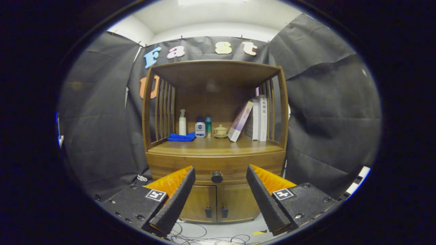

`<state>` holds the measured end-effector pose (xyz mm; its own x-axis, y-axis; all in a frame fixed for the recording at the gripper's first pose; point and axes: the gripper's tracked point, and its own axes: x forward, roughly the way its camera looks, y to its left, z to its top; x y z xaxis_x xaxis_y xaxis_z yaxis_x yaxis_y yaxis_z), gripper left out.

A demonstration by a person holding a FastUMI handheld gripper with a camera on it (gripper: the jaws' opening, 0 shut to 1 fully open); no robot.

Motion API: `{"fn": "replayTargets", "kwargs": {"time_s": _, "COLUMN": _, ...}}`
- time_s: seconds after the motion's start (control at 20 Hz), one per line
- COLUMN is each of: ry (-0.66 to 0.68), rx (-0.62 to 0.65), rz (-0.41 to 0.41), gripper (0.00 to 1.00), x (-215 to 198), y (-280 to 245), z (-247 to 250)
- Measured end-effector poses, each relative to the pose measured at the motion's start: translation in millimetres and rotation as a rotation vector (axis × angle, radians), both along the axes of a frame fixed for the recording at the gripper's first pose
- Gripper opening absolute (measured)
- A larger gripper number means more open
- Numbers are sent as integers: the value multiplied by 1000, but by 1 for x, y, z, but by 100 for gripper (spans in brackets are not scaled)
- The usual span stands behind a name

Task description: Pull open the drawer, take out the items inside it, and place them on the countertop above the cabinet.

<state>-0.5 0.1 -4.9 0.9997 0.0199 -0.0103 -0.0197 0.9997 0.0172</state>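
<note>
A wooden cabinet (216, 160) stands ahead against the booth wall. Its drawer (177, 167) is closed, with a round dark knob (217, 177) at its middle. The knob sits beyond my fingers, in line with the gap between them. My gripper (220, 170) is open and holds nothing; its fingers (177, 197) spread wide to either side of the knob, some way short of the cabinet. The countertop (218, 145) above the drawer is a wooden shelf under a roofed frame. What lies inside the drawer is hidden.
On the countertop stand a folded blue cloth (181, 137), a white pump bottle (182, 123), two small bottles (203, 127), a lidded ceramic pot (220, 131) and leaning books (252, 119). Two lower doors (216, 203) are closed. Cables (204, 234) lie on the floor.
</note>
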Motion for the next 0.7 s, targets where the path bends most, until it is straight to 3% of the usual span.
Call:
{"fn": "replayTargets", "kwargs": {"time_s": 0.4, "ry": -18, "rx": -13, "rz": 8, "gripper": 99, "x": 56, "y": -5, "z": -15}}
{"fn": "replayTargets", "kwargs": {"time_s": 0.7, "ry": 57, "rx": -47, "rz": 3, "gripper": 99, "x": 133, "y": -3, "z": -69}}
